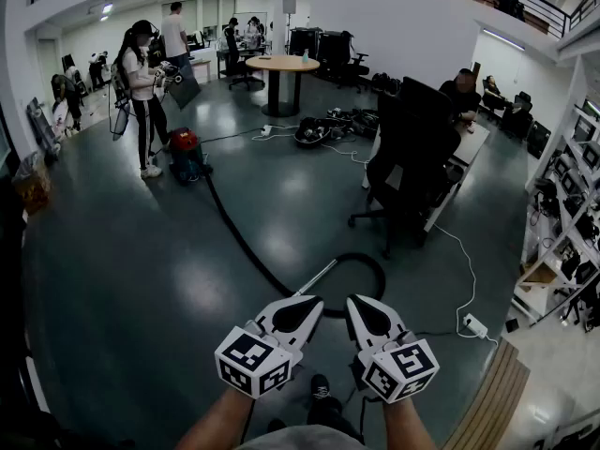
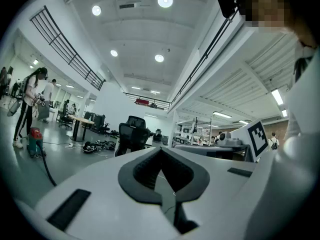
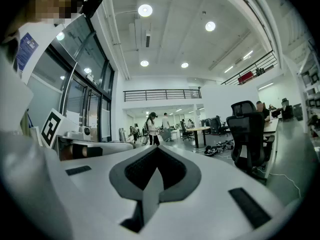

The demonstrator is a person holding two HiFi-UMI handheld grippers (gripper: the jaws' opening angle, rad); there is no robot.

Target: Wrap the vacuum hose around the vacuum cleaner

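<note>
Both grippers are pressed shut and empty, the left gripper [image 1: 300,311] and right gripper [image 1: 368,315] held side by side, level, low in the head view. Far off on the grey floor [image 1: 122,279], the red vacuum cleaner [image 1: 186,151] stands beside a standing person [image 1: 142,87]. Its black hose [image 1: 239,232] runs diagonally from the cleaner toward the grippers, then curls into a loop just ahead of them. A silver wand [image 1: 316,277] lies slanted across that loop.

No text can be read anywhere — all print too small.
</note>
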